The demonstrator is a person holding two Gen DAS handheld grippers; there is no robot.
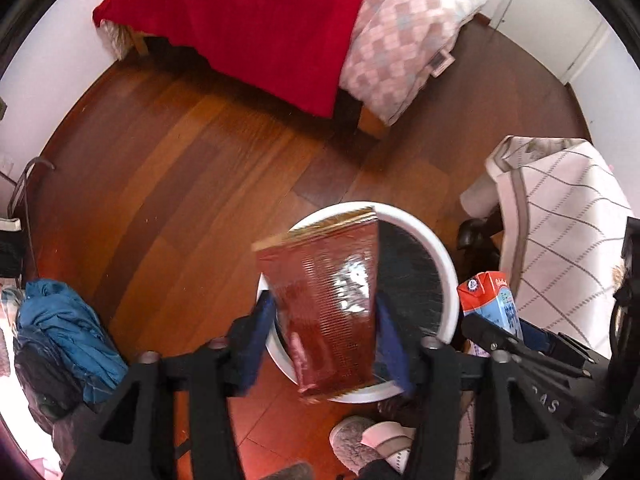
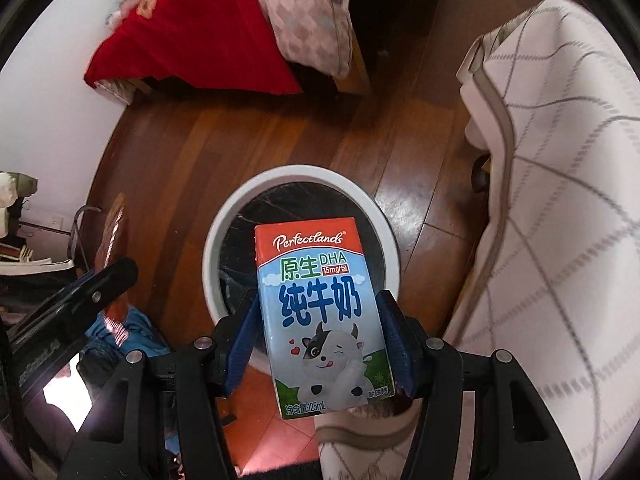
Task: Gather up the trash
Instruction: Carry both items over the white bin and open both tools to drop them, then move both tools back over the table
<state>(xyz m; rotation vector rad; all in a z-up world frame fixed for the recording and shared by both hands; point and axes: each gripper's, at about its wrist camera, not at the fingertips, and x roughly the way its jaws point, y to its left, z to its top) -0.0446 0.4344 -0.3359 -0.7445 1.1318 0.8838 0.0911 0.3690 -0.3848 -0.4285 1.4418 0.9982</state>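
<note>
Pointing lengthwise over the bin (image 2: 224,216), the milk carton (image 2: 320,312).

We look down on a floor (image 1: 192,152) of reddish-brown wooden boards, glossy in places. On it stands a round white bin (image 1: 448,264) with a black liner inside, its rim plain in both views (image 2: 224,224). Behind it, a wooden-legged bed (image 1: 370,122) stands on the boards against the white wall, draped with a red blanket (image 1: 256,20) and a pink-and-white checked quilt (image 1: 404,40). Right of the bin, a white cloth with grey crossing lines (image 1: 560,216) hangs down near the floor. At the left edge, a heap of blue fabric (image 1: 68,328) lies on the boards. Near the bottom, a fluffy slipper (image 1: 356,440) rests on the floor.
</note>
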